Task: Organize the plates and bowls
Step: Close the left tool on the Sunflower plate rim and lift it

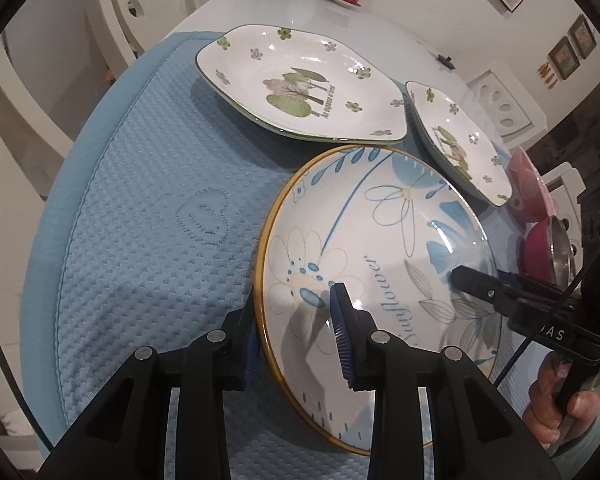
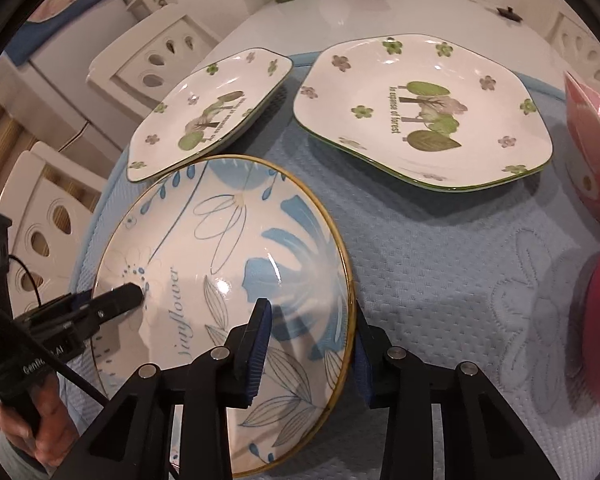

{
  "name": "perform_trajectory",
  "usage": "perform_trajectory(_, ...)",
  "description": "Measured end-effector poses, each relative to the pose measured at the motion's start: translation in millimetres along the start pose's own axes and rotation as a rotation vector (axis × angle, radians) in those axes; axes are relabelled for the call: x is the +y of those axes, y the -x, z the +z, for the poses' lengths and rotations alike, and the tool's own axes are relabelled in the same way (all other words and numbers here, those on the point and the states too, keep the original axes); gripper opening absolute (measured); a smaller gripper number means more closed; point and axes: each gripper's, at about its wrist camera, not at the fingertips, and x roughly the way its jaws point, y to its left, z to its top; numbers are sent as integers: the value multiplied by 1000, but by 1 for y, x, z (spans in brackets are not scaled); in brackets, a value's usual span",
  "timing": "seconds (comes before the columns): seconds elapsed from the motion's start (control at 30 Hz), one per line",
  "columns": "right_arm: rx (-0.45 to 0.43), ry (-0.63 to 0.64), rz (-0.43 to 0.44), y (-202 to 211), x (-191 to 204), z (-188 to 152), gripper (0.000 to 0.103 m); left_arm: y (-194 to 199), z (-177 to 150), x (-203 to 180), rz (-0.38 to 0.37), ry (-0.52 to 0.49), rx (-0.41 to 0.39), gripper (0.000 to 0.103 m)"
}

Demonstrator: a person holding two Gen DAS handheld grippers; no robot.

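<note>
Together, my left gripper and right gripper clamp opposite edges of the round sunflower plate, each with one pad inside the dish and one outside its gold rim, jaws narrowed onto the wall. The plate sits on the blue quilted mat, its far edge overlapping one of the two forest-print plates behind it. My left camera alone shows the right gripper reaching in over the blue petals, my right hand on its handle, and the pink bowls stacked just beyond. My right camera alone shows the left gripper's finger resting near the dotted flower, and white chairs beside the table.
</note>
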Motion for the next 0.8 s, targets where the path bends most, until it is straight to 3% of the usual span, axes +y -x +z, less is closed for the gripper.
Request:
perform_trajectory(0.47, -31, 26, 22, 31, 15, -26, 36, 38, -21, -8, 21, -13, -72, 29)
perform_trajectory(0.8, -15, 65, 35, 50, 38, -59, 36, 68, -61, -4, 60, -1, -66, 29)
